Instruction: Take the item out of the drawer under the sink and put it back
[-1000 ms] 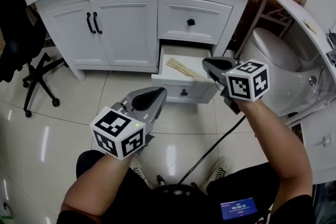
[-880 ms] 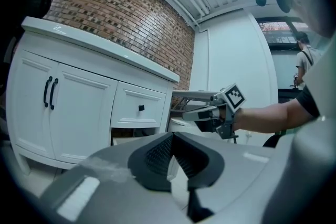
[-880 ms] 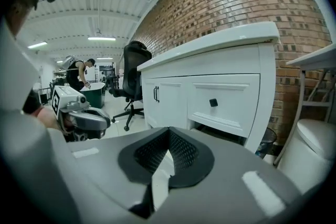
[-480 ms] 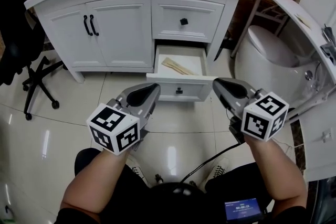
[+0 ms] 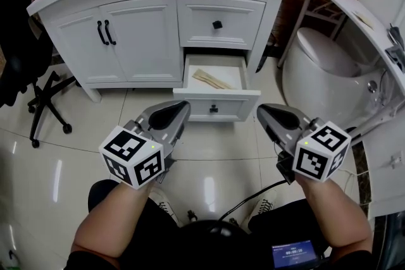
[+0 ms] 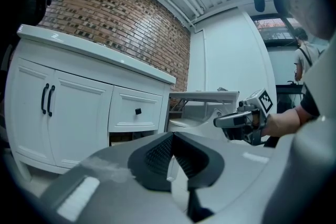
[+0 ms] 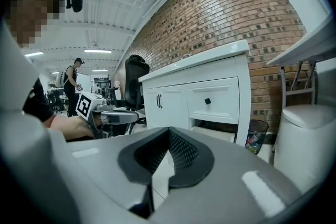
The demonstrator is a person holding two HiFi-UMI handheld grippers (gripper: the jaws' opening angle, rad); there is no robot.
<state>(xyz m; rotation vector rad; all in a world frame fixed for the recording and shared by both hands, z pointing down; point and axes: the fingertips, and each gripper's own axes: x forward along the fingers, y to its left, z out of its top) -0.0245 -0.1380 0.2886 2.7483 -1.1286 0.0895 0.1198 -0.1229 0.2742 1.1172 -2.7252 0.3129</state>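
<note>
Tiled floor before white cabinet point(image 5: 139, 41): lower drawer point(image 5: 218, 96) stands open, pale wooden sticks point(image 5: 212, 79) lying loose inside, nothing touching them. Sticks look light, stiff, thin, smooth, so prob. apt to slip or scatter — best pinched across the bundle's middle. Left gripper point(image 5: 183, 107) & right gripper point(image 5: 262, 112) both clenched, empty — held short of drawer front.

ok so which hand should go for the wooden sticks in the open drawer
Left, probably. The left gripper sits nearer the wooden sticks, which lie toward the left side of the drawer. The right gripper hangs off its right corner. Both are shut and empty.
</note>
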